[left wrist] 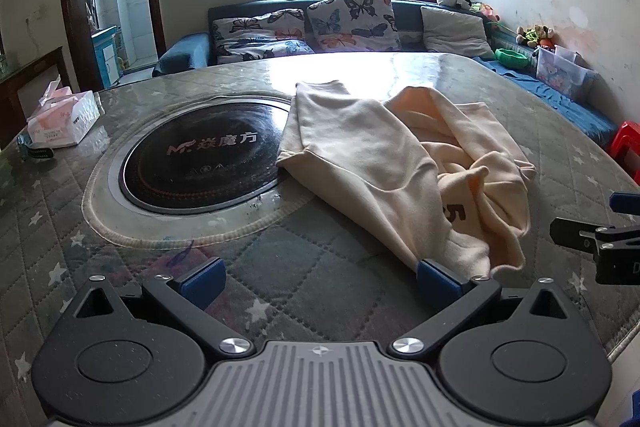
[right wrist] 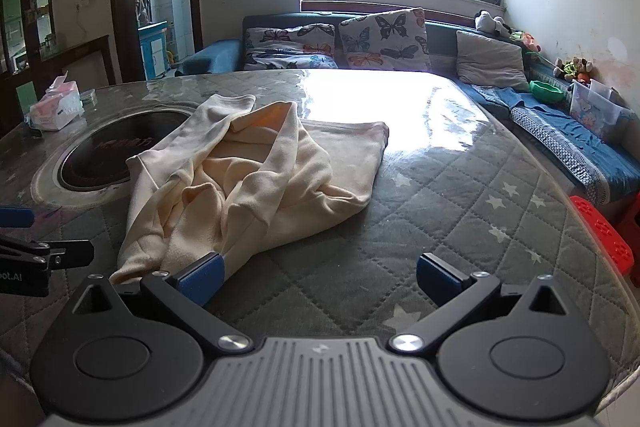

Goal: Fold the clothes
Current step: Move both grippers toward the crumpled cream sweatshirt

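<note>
A cream garment (right wrist: 248, 179) is lying crumpled on the quilted tabletop (right wrist: 460, 195), partly overlapping the round black cooktop (left wrist: 200, 163) set into it, with one flat panel reaching toward the window side and the rest bunched in loose folds. Both claws are hanging spread wide and holding nothing: the left claw (left wrist: 320, 277) is sitting at the near edge of the cloth, its right pad just beside a bunched corner, and the right claw (right wrist: 320, 277) is doing the same from the other side, its left pad right at the fabric's near fold; whether either pad is actually touching cloth is hard to tell. The step in hand looks like the first grasp, so the folding itself is not yet begun. To do it well, each claw is probably needing to pick 1 single layer at a true corner or hem rather than a thick wad, so the garment can be pulled taut and laid flat. Grabbing the tangled middle risks dragging the whole pile. The tissue box (left wrist: 64, 119) is standing well apart at the far left.
</note>
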Demonstrator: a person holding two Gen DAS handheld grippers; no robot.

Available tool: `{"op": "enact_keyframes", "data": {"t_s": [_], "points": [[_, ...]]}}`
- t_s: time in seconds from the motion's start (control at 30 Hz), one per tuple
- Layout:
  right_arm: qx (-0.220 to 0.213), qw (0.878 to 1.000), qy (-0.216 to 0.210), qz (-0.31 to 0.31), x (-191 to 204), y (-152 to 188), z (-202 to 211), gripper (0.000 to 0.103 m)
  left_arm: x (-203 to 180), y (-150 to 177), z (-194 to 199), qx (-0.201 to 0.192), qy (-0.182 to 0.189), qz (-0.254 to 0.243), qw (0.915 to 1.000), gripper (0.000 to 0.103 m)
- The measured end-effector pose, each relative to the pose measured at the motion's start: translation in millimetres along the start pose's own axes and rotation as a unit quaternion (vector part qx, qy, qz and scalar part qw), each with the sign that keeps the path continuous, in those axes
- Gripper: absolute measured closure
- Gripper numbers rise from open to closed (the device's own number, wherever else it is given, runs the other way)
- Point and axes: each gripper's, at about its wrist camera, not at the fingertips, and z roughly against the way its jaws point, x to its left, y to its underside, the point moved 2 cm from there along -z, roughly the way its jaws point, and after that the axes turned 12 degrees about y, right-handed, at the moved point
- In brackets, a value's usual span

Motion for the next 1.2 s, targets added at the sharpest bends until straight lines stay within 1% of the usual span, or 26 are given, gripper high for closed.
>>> {"op": "enact_keyframes", "data": {"t_s": [0.17,0.4,0.63,1.2], "points": [[-0.002,1.000,-0.001,0.001,1.9,0.8,1.1,0.000,-3.8,1.7,-1.1,0.000,0.002,-0.002,1.0000,0.000],[0.001,1.000,-0.004,0.001,2.7,1.7,3.4,0.000,-7.9,0.5,-0.2,0.008,0.010,-0.007,0.9999,0.000],[0.002,1.000,-0.007,0.002,2.5,0.4,2.0,0.000,-9.8,-1.7,-4.0,0.017,0.011,-0.010,0.9998,0.000],[-0.001,1.000,-0.010,0.015,4.1,-13.2,-8.6,0.000,-7.3,-17.3,-17.6,0.022,0.016,-0.022,0.9994,0.000]]}}
